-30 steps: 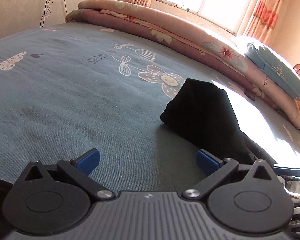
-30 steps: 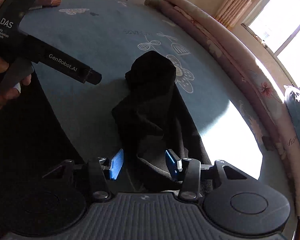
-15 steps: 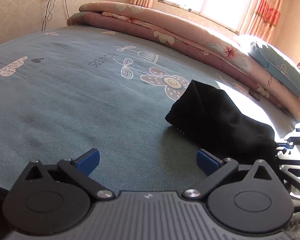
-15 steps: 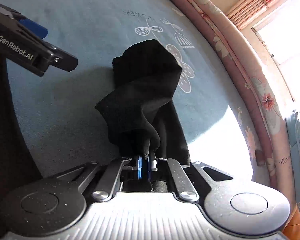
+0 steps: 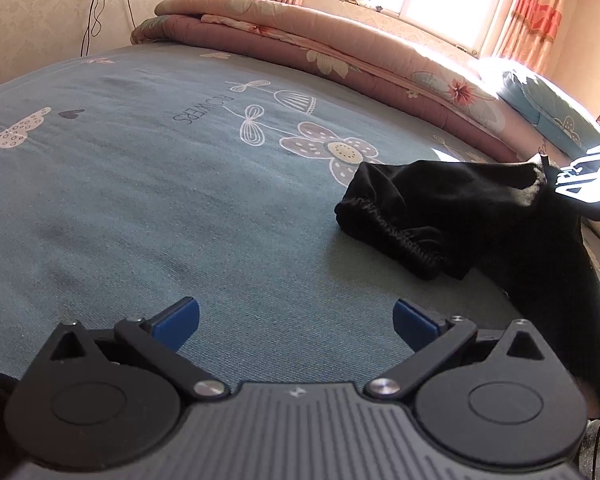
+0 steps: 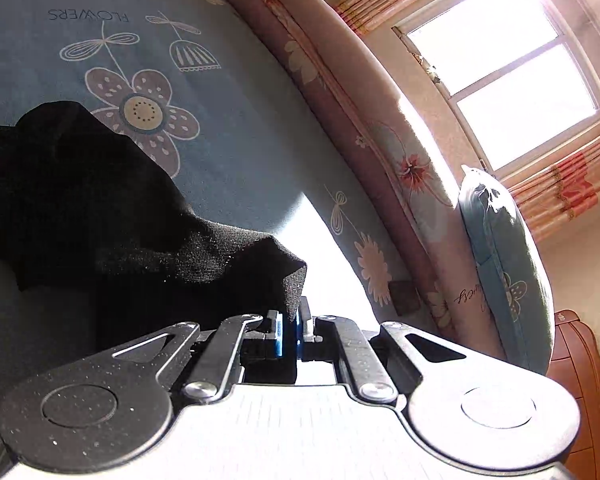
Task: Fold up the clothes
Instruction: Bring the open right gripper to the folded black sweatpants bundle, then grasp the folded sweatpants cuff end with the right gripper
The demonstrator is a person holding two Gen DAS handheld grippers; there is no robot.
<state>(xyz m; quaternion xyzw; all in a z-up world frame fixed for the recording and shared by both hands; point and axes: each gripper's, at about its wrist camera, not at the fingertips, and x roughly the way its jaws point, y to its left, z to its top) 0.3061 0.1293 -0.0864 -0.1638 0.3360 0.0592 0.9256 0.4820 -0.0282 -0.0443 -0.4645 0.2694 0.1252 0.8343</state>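
A black garment (image 5: 452, 212) lies on the blue flower-print bedsheet (image 5: 140, 184), its elastic hem turned toward me and one end drawn up to the right. My right gripper (image 6: 289, 322) is shut on a corner of that black garment (image 6: 148, 240), which stretches away to the left in the right wrist view. In the left wrist view the right gripper (image 5: 580, 184) appears at the right edge, pinching the cloth. My left gripper (image 5: 296, 320) is open over bare sheet, apart from the garment, nothing between its blue pads (image 5: 180, 318).
A rolled pink floral quilt (image 5: 340, 60) runs along the far side of the bed, with a blue pillow (image 6: 504, 264) beside it. A sunlit window (image 6: 508, 68) with striped curtains lies beyond. A wooden headboard (image 6: 580, 360) stands at the right.
My right gripper closed on the garment's corner and pulled it up and to the right, stretching the cloth. The left gripper stayed put and open.
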